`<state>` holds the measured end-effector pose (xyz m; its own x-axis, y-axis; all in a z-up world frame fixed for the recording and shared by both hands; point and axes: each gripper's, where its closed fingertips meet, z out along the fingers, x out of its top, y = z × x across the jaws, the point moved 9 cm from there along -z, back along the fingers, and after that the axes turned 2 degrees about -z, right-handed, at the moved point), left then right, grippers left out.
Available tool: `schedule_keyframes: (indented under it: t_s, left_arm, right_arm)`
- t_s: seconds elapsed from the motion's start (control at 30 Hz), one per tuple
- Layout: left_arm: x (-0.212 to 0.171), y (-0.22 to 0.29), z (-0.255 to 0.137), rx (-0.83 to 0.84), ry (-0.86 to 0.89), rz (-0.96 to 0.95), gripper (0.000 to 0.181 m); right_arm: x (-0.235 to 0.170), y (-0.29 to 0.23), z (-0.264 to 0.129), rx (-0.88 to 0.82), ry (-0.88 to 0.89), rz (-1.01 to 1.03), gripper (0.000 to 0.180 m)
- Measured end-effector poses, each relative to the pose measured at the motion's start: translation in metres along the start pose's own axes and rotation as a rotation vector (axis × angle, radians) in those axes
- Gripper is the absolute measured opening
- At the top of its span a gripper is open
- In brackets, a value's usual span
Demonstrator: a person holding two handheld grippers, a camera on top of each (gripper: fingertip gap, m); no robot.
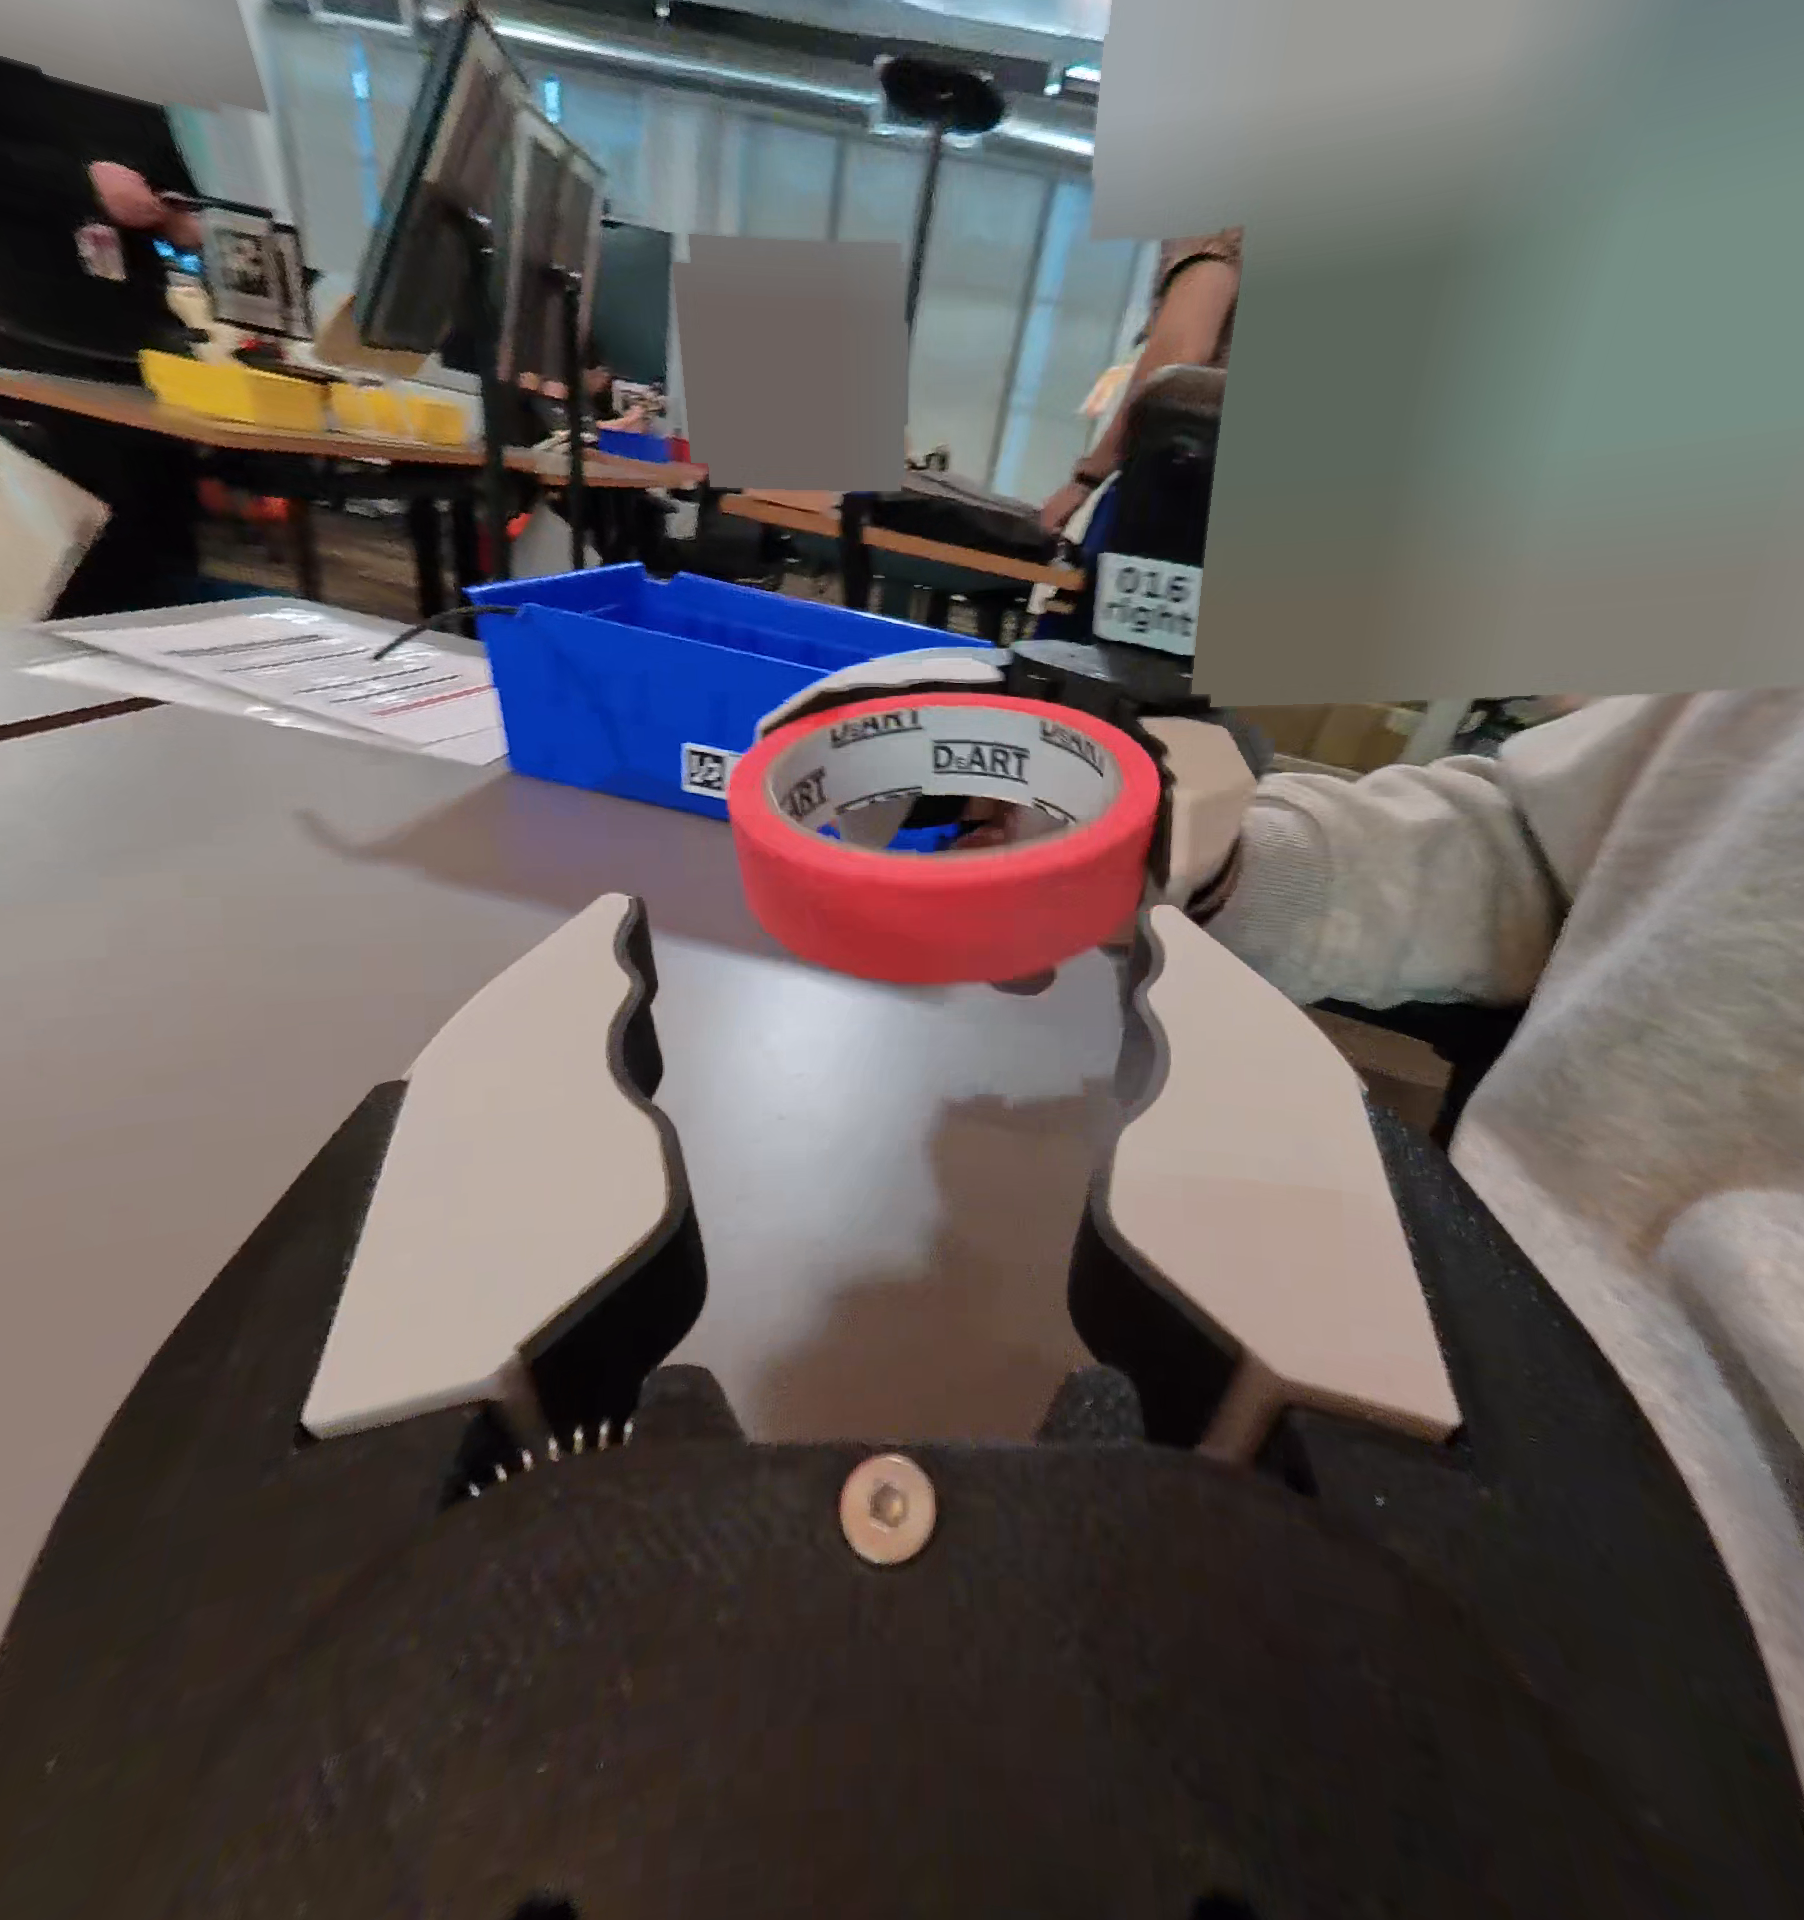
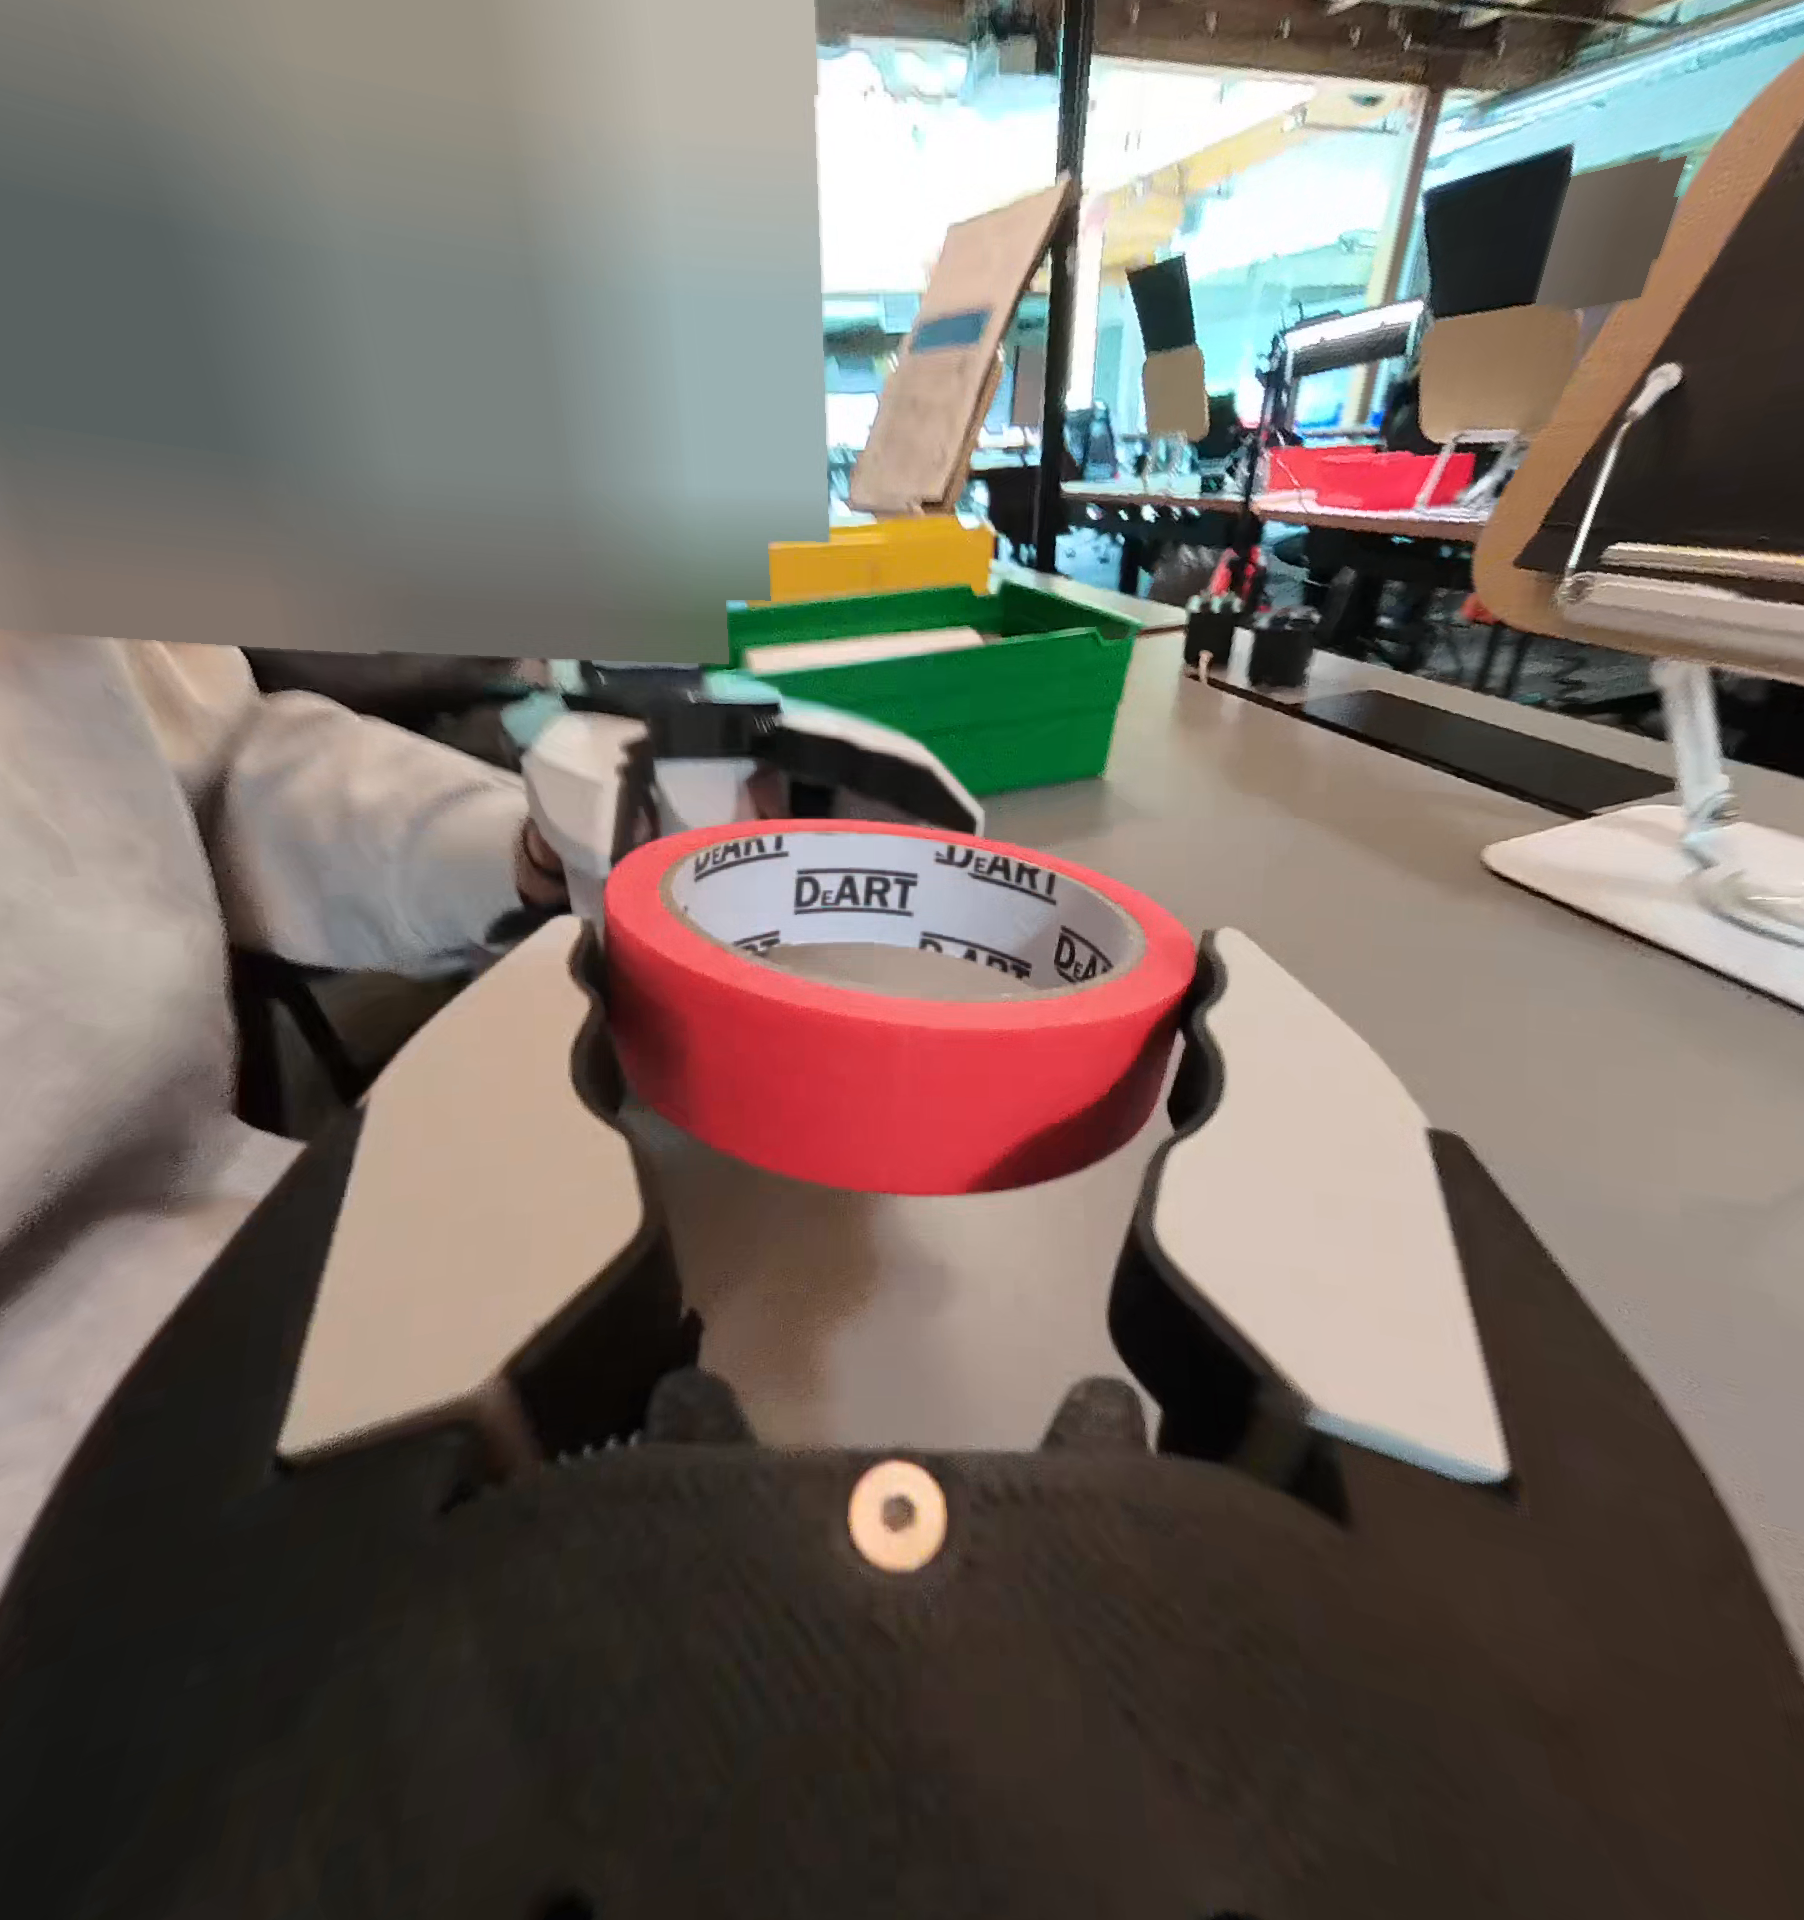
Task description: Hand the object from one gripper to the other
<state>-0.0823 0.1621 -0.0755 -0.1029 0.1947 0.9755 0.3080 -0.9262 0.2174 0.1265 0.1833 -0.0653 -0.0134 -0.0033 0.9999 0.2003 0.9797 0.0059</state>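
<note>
A red tape roll (image 2: 877, 1091) with a white inner core lies flat between the fingertips of my right gripper (image 2: 898, 940), which is shut on its sides and holds it above the grey table (image 2: 1397, 935). In the left wrist view the same roll (image 1: 939, 914) hangs just ahead of my left gripper (image 1: 893, 920), which is open and empty. The roll's right edge is close to the left gripper's right fingertip (image 1: 1168, 935). The right gripper's fingers (image 1: 1199, 810) show behind the roll. The left gripper (image 2: 752, 758) shows beyond the roll in the right wrist view.
A blue bin (image 1: 607, 686) and a printed sheet (image 1: 285, 665) sit on the table behind the roll. A green bin (image 2: 960, 696) and a yellow bin (image 2: 877, 561) stand farther back. A monitor stand's white base (image 2: 1656, 883) is at the right. A grey sleeve (image 1: 1449, 862) reaches in.
</note>
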Motion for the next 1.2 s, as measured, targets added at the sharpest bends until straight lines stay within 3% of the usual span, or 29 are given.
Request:
schedule_keyframes:
  t_s: [0.2, 0.37, 0.77, 0.83, 0.97, 1.03, 1.1, 1.2]
  left_arm:
    - [-0.006, 0.002, 0.005, -0.14, 0.087, -0.197, 0.099]
    - [-0.013, 0.006, 0.011, -0.204, 0.054, -0.228, 0.107]
    - [-0.014, 0.014, 0.015, -0.197, -0.017, -0.175, 0.097]
    - [-0.015, 0.013, 0.015, -0.199, -0.018, -0.199, 0.097]
    - [-0.019, 0.003, 0.015, -0.201, 0.01, -0.384, 0.096]
    - [-0.022, -0.003, 0.015, -0.203, 0.033, -0.501, 0.096]
    - [-0.026, -0.008, 0.014, -0.205, 0.031, -0.585, 0.096]
    - [-0.032, -0.01, 0.016, -0.237, -0.011, -0.667, 0.096]
  right_arm:
    - [-0.001, -0.007, 0.006, 0.124, 0.096, 0.151, 0.106]
    - [-0.008, -0.016, 0.016, 0.186, 0.092, 0.204, 0.107]
    - [-0.011, -0.018, 0.019, 0.21, 0.114, 0.236, 0.108]
    - [-0.01, -0.017, 0.019, 0.209, 0.115, 0.229, 0.117]
    - [-0.009, -0.011, 0.015, 0.121, 0.073, 0.105, 0.131]
    - [-0.008, -0.009, 0.011, 0.069, 0.026, -0.04, 0.13]
    - [-0.007, -0.011, 0.005, 0.032, -0.01, -0.232, 0.116]
    - [-0.004, -0.018, -0.002, 0.03, -0.013, -0.484, 0.082]
